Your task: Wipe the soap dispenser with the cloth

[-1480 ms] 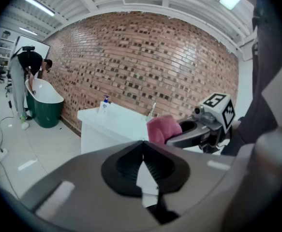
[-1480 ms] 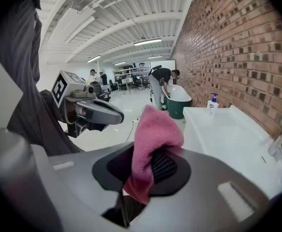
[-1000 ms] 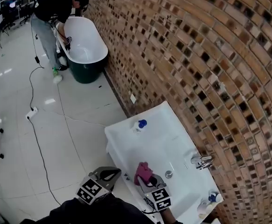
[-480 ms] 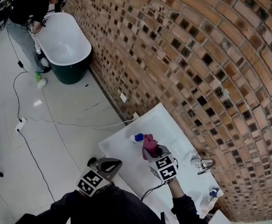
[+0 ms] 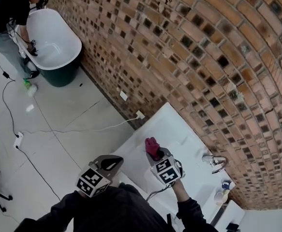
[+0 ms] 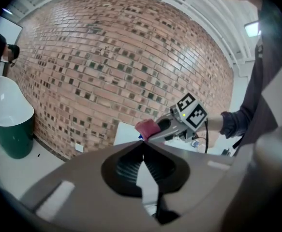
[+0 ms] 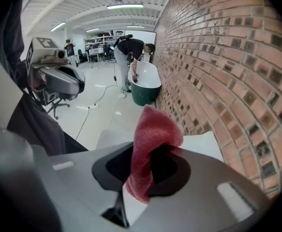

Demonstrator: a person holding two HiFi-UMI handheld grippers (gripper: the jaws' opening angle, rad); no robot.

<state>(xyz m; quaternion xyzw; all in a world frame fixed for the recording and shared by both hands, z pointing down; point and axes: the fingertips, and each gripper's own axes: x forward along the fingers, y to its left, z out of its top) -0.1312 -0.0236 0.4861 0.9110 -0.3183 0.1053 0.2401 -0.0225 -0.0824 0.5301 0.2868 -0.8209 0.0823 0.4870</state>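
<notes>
**Caller:** Right gripper [image 5: 157, 155], fingers clamped on the red cloth [image 5: 153, 146], sits well left of the tap [image 5: 216, 162] over the bench [image 5: 173, 124].

**Analyst:** The soap dispenser [image 6: 141, 137] is probably that blue speck just beyond the cloth, away from the tap. The left gripper [image 5: 112, 162] is empty with its fingers pressed together, so the right is far nearer.

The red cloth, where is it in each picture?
Head view: red cloth low centre, poking out of the right gripper.
Left gripper view: red cloth small, in the middle, in front of the wall.
Right gripper view: red cloth big, dead centre, pinched between the jaws.
Shared landmark: the brick wall.
</notes>
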